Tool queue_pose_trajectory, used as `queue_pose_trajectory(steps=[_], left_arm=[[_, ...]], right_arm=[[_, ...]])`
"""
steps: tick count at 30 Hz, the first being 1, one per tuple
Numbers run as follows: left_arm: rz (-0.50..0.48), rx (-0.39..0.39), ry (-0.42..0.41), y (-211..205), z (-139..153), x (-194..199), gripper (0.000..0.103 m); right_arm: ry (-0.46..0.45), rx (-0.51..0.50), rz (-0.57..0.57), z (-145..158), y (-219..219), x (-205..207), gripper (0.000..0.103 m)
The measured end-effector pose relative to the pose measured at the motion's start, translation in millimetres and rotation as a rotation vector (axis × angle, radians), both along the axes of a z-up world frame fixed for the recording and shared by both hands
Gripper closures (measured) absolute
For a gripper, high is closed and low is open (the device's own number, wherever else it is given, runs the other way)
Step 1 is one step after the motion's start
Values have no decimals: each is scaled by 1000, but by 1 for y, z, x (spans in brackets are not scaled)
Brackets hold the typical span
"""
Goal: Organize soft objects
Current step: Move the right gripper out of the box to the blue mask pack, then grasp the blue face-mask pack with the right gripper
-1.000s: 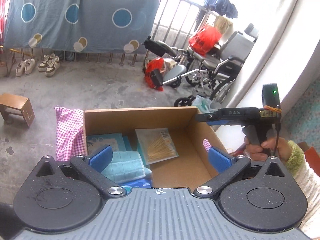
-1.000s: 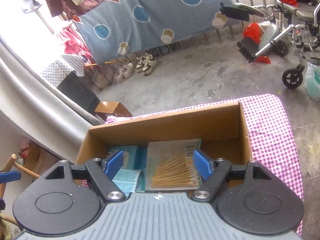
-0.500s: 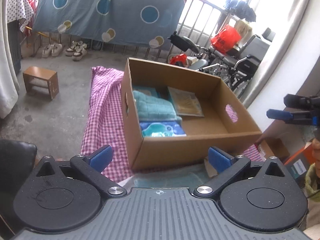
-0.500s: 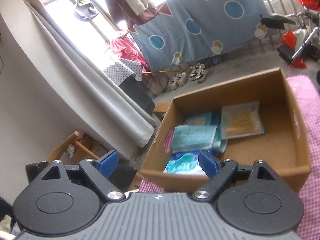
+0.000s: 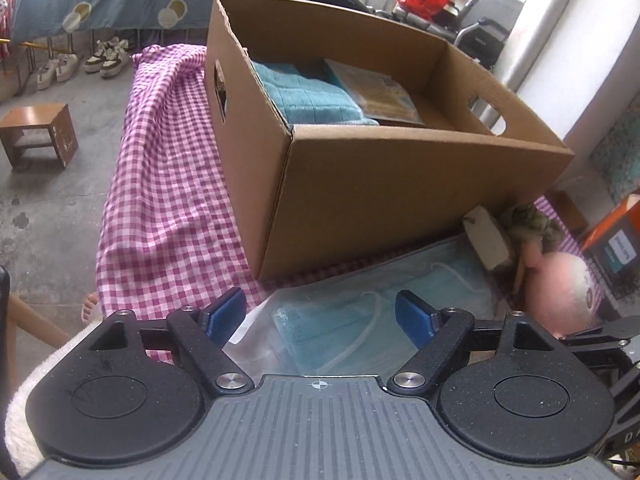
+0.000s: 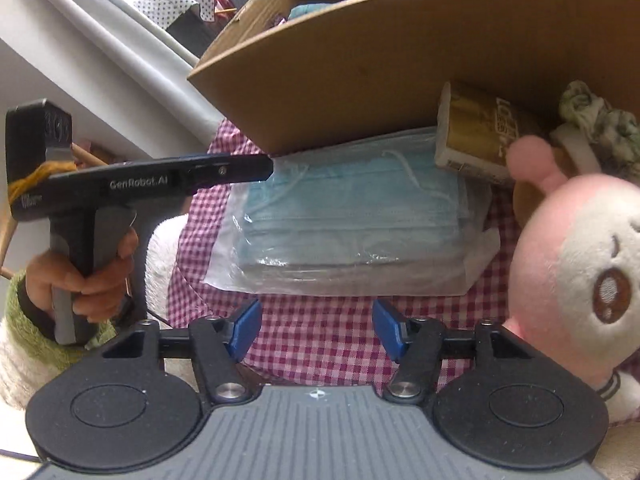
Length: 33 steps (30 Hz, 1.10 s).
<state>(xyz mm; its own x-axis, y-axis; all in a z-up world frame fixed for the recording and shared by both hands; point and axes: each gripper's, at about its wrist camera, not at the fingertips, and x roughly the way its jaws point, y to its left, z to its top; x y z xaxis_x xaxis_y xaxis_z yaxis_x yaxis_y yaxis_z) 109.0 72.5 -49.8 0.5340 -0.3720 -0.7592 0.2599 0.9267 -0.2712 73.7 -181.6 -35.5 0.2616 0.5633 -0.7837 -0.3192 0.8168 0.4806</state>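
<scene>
Left gripper (image 5: pixel 319 310) jaws spread wide, empty, hovering over near end of mask pack (image 5: pixel 376 320). Mask pack, clear bag of blue masks, flat on checked cloth (image 5: pixel 168 184) at near edge of table, touching front wall of cardboard box (image 5: pixel 400 184). Inside box: teal towel (image 5: pixel 308 98) at left, flat packet (image 5: pixel 380 92) beside it. Right gripper (image 6: pixel 317 330) jaws also wide apart, empty, just short of mask pack. Gold carton (image 6: pixel 476 136) leaning on box front, right of pack. Pink plush (image 6: pixel 576 264) at table's right edge.
</scene>
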Motion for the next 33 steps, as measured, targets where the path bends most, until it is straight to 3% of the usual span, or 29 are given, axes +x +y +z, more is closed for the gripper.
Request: queue_pose_trajectory(steps=[7,14,24,30,33], left_arm=[[-32,1,49,-8,-15,17,19],[-83,-27,118,-12,-11,6,18],[-179,-233,305,2,-13,-40,17],[-328,-249,405,-21,-19,-80,15],[-382,-214,411,-32,-15,-95,13]], right_arm=[[2,-1,12,-12,8,0,39],[44,93,-72,-16,-14,4,39],[123,199,-239,-25,-58,-10,39],[134,224,-305,-27,-78,-18,38],[136,236,-328,-28,-85,-23,38]])
